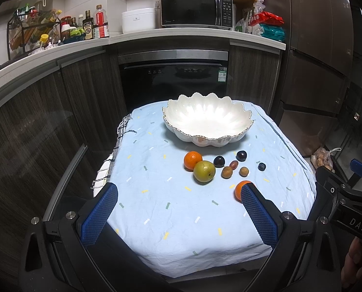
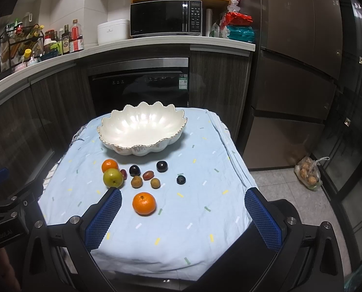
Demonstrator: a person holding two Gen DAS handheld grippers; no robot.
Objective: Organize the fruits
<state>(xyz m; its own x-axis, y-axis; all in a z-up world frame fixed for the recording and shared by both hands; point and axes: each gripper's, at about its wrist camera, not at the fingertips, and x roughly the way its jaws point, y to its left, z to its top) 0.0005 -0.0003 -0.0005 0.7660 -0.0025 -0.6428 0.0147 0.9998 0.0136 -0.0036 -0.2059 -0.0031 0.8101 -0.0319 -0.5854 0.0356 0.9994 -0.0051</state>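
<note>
Both grippers, left (image 1: 178,215) & right (image 2: 183,215), spread wide w/ nothing held; risk: round mandarin (image 2: 144,203) rolls off cloth (image 2: 181,238) if nudged before reaching bowl (image 2: 142,129).

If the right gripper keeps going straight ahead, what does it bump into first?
Probably the near orange: it lies just ahead between the open right gripper's fingers, closest of all the fruit. The white bowl is farther back. Depth is hard to judge.

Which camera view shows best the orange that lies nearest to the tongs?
The right wrist view: the near orange lies whole and unhidden on the cloth. In the left wrist view the same orange is partly hidden behind a blue fingertip.
</note>
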